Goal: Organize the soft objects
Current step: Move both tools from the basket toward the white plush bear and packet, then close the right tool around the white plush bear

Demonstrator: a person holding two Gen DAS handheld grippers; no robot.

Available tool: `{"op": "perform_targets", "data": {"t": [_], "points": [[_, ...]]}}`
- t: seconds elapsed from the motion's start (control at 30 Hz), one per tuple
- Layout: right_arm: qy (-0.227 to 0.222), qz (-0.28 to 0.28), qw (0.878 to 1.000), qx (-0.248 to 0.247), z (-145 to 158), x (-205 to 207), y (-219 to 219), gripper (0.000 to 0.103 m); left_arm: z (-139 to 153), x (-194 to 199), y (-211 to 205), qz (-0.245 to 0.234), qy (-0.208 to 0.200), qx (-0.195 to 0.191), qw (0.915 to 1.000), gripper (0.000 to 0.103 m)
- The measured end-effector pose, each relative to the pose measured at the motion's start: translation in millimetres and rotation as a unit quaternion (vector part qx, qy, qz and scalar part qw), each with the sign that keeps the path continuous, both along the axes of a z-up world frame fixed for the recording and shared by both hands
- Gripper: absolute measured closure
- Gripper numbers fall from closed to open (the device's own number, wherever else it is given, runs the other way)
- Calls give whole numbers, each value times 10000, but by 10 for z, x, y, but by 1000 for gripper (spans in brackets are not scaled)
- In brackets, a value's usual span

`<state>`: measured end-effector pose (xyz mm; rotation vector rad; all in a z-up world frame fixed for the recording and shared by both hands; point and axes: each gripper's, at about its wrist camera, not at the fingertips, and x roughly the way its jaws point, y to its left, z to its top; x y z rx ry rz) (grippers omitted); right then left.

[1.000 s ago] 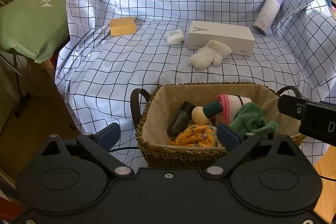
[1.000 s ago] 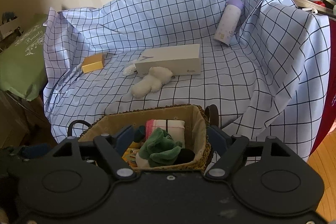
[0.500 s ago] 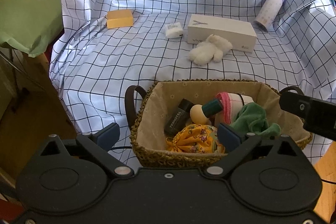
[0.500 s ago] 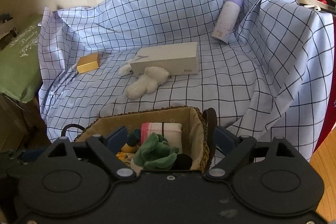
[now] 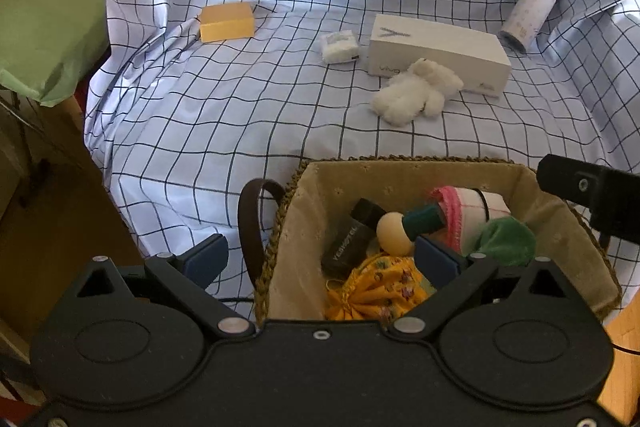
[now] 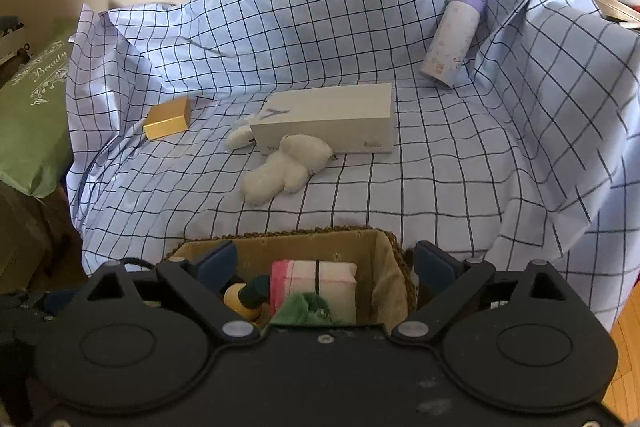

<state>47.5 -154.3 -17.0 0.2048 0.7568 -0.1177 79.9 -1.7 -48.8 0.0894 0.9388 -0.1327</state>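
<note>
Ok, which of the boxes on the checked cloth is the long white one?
The white box with the white plush toy against it; the yellow box is shorter.

Both wrist views angled down, close over basket (image 5: 304, 187), sharing checked cloth (image 6: 440, 187)

both hand-held grippers angle downward, jaws wide (right (image 6: 324, 267) opening, left (image 5: 320, 259)).

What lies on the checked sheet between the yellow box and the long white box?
A small white packet lies between the yellow box and the long white box, nearer the white box. The left wrist view shows it clearly; in the right wrist view it is mostly hidden.
</note>
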Motion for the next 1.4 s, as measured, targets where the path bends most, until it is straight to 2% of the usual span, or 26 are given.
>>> {"op": "perform_targets", "data": {"t": [0.37,0.8,1.0,1.2,1.4], "points": [[269,-11,9996,-61,-136,545,-60,7,-34,456,-38,-65,123,169,9998,6],[385,163,9990,-171,-250,1265,68,7,-77,1063,-30,190,303,350,9987,6],[552,149,9983,-124,-371,1527,103,7,-168,1266,-20,210,475,374,9980,6],[748,0,9972,-5,-498,1748,102,7,-277,1417,20,236,740,230,9967,6],[932,-162,9953,201,-600,1942,55,7,-312,1515,60,266,801,182,9963,6]]}}
